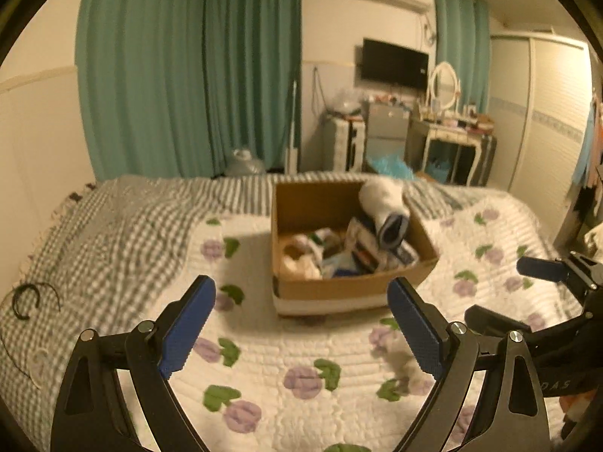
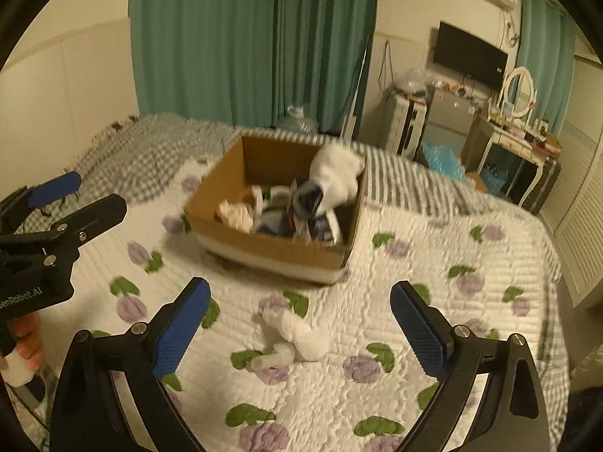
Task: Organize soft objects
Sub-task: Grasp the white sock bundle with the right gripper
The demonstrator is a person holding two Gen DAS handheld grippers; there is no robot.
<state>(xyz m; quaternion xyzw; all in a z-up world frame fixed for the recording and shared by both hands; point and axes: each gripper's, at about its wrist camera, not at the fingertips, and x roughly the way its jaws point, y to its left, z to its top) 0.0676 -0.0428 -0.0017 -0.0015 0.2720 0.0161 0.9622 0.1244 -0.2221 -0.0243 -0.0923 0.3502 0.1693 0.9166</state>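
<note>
While both tools are hanging over the bed:
Right tool [image 2: 299,327]: fingers spread apart, holding nothing.
Left tool [image 1: 301,324]: spread apart too, holding nothing.
White soft toy [image 2: 296,341]: lying on the bed [image 2: 433,263], just ahead of the right tool, which is nearer, long side pointing across.
Box [image 2: 264,248]: sitting farther ahead.

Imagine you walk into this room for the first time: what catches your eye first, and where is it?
An open cardboard box in the middle of the bed, with a big white plush tipped over its far corner onto the jumble inside. Nearer, a small white soft toy lies alone on the flowered quilt, between the open right claw. Teal curtains hang behind.
</note>
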